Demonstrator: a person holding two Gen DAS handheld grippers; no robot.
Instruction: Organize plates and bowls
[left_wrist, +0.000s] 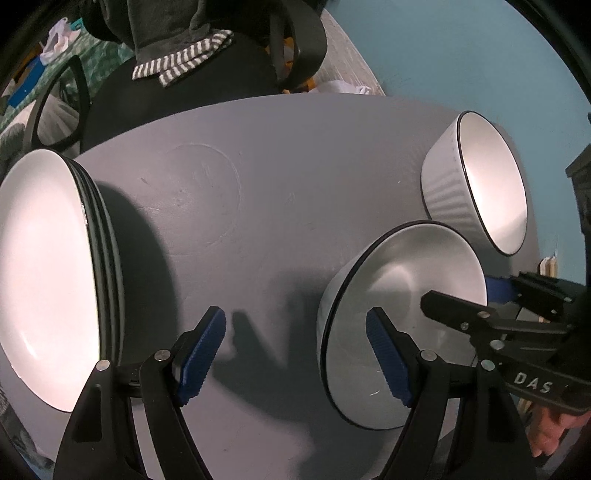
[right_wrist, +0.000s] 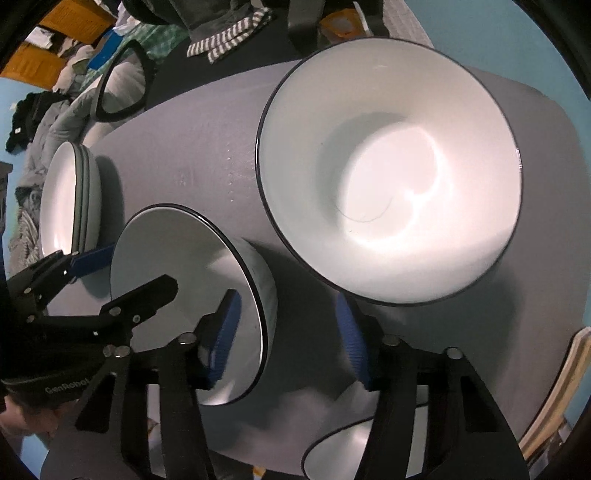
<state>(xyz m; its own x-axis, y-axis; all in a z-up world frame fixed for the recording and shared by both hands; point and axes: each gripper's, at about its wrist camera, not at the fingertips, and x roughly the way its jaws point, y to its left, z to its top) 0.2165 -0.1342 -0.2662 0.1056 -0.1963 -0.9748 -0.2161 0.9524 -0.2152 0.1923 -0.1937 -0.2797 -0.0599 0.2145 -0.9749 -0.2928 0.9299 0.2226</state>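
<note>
A stack of white plates with dark rims (left_wrist: 48, 273) lies at the table's left; it also shows in the right wrist view (right_wrist: 68, 199). A white bowl (left_wrist: 402, 325) sits mid-table, also seen in the right wrist view (right_wrist: 192, 295). A ribbed white bowl (left_wrist: 476, 184) stands farther right; it fills the right wrist view (right_wrist: 391, 170). My left gripper (left_wrist: 295, 354) is open, its right finger over the middle bowl's rim. My right gripper (right_wrist: 291, 336) is open, its left finger inside the middle bowl, its right finger outside near the ribbed bowl.
The grey table (left_wrist: 240, 192) carries everything. A black office chair with striped cloth (left_wrist: 192, 62) stands behind it. A rim of another white dish (right_wrist: 343, 450) shows at the bottom of the right wrist view. The table's right edge (right_wrist: 546, 398) is close.
</note>
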